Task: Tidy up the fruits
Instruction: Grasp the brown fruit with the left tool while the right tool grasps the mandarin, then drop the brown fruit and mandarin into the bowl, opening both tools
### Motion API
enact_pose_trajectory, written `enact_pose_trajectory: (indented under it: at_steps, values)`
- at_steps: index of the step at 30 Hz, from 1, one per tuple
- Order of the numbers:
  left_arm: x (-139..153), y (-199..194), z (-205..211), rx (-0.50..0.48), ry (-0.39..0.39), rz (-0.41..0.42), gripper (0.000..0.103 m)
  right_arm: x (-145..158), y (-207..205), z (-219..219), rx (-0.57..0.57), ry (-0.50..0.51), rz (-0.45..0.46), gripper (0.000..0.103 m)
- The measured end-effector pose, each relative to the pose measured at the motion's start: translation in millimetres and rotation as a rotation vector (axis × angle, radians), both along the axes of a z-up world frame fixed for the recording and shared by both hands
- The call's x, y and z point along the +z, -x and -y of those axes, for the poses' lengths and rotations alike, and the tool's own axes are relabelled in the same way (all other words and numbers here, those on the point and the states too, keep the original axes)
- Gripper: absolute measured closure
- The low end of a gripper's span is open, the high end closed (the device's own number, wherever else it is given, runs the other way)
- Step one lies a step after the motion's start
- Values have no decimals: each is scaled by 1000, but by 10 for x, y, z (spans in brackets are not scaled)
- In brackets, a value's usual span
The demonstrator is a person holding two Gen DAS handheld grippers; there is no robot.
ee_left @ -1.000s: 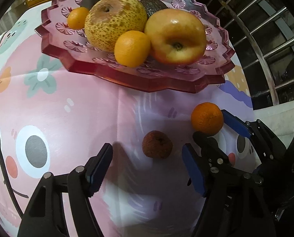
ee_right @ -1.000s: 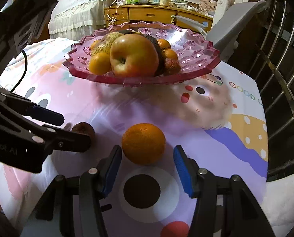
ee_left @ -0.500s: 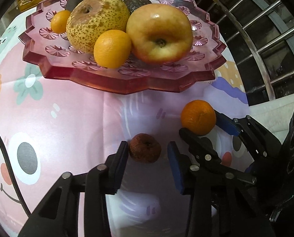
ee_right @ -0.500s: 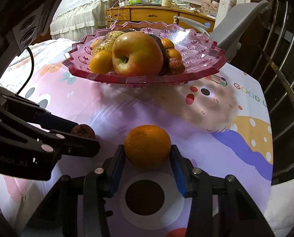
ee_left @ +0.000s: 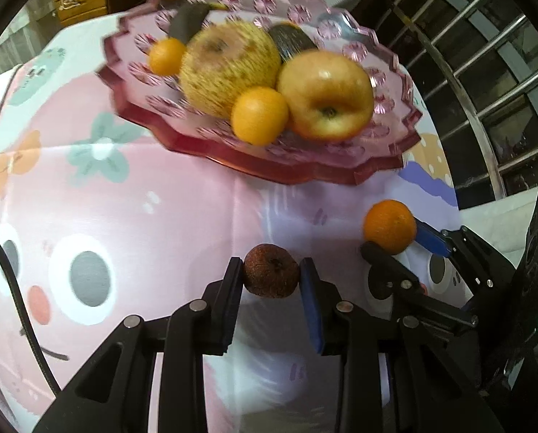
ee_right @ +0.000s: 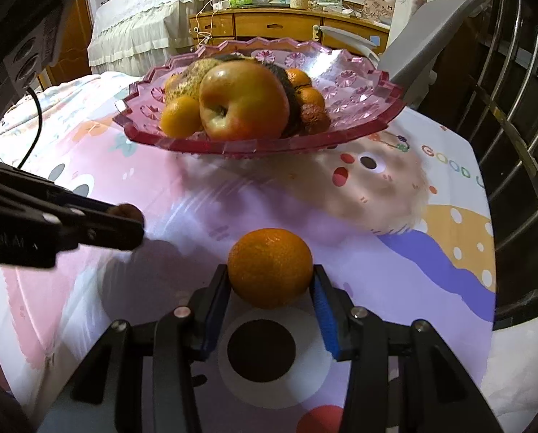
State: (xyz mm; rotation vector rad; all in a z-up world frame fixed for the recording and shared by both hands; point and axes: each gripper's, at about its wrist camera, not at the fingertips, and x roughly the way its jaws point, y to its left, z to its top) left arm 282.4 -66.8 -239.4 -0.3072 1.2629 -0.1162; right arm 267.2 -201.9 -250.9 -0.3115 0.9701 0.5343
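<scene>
My left gripper is shut on a small brown wrinkled fruit, held just above the cartoon tablecloth. My right gripper is shut on an orange that rests on the cloth; the same orange shows at the right of the left wrist view. Beyond both stands a pink glass fruit plate holding an apple, a speckled pear, small oranges and dark fruits. In the right wrist view the left gripper comes in from the left with the brown fruit at its tip.
A metal railing runs along the right side, close to the table's edge. A grey chair back, a wooden dresser and a covered bed stand behind the plate. A black cable crosses the cloth at left.
My left gripper closed on the brown fruit and lifted it slightly off the cloth. My right gripper closed on the orange and has stayed in place.
</scene>
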Motion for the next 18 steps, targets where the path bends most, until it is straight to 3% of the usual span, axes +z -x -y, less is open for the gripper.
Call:
enact_pose_trajectory:
  at_steps: [8,18]
  values:
    - [277,85,-349,76,-44,37,73,219,-51,120,-30,13,-16,58]
    - [715,-1,-705,150,-110,205,73,684,-213,203,-50,-45,2,58]
